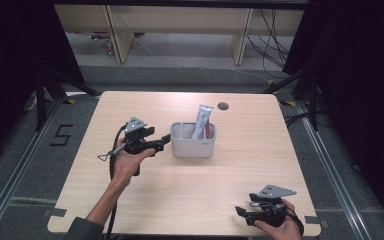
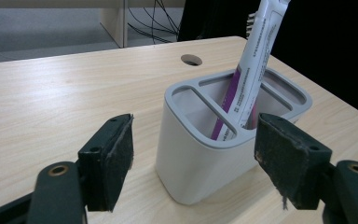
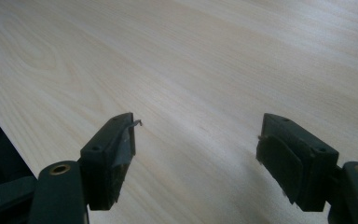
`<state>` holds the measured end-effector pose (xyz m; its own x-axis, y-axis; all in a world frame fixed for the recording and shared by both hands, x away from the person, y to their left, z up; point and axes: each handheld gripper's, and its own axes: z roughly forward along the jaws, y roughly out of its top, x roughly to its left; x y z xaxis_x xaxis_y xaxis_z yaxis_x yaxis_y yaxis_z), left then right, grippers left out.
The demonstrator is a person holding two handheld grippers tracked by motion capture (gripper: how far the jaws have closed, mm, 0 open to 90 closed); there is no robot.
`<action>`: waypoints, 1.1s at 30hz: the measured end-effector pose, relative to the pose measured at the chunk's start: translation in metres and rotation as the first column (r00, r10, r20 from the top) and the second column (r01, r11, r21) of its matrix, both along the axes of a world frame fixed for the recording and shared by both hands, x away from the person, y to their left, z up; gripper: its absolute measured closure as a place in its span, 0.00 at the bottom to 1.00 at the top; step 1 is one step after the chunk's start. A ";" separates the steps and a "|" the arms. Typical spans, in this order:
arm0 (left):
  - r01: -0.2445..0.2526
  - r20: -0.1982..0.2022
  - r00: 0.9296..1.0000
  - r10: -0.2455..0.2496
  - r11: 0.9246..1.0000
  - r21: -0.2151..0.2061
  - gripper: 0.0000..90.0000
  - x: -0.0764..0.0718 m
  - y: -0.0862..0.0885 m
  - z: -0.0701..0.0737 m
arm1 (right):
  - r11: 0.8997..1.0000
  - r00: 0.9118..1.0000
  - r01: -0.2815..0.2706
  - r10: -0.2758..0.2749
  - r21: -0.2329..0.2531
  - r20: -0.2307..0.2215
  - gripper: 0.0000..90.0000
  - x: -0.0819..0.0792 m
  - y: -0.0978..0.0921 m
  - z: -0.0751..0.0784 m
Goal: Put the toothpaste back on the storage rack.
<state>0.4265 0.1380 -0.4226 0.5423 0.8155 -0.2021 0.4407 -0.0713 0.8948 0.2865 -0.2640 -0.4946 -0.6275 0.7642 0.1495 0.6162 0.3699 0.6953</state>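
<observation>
High view puts the grey holder [image 1: 193, 141] mid-table with the toothpaste tube [image 1: 200, 121] leaning in its right compartment. My left gripper [image 1: 156, 141] sits just left of it, jaws wide and empty. My right gripper [image 1: 242, 213] rests near the table's front-right corner, equally wide and empty.

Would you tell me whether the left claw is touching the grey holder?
Apart: the left gripper view shows the left claw open, with bare table visible before the grey holder.

**Colours on the table**

We see a pale grey holder [image 2: 200, 158], centre frame, with a white tube [image 2: 254, 65] striped purple and something red beside it. Table [image 1: 190, 195]: light wood grain. Our grippers' pads [image 2: 116, 161] black, top plate [image 1: 276, 190] grey.
</observation>
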 end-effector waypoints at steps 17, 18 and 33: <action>0.010 0.014 1.000 -0.010 1.000 -0.001 0.29 -0.016 0.012 -0.001 | 1.000 1.000 0.019 -0.018 0.016 -0.016 0.31 0.000 0.000 -0.001; 0.011 0.015 1.000 -0.011 1.000 -0.001 0.29 -0.017 0.012 -0.002 | 1.000 1.000 0.010 -0.010 0.002 0.002 0.31 0.001 -0.001 -0.001; 0.023 0.010 1.000 -0.023 1.000 0.001 0.24 -0.030 0.023 -0.010 | 1.000 1.000 0.006 -0.006 0.011 0.006 0.31 0.002 -0.001 -0.001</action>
<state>0.3967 0.1607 -0.4331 0.5628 0.8031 -0.1955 0.4298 -0.0823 0.8992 0.2881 -0.2655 -0.4960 -0.6240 0.7660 0.1546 0.6142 0.3586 0.7029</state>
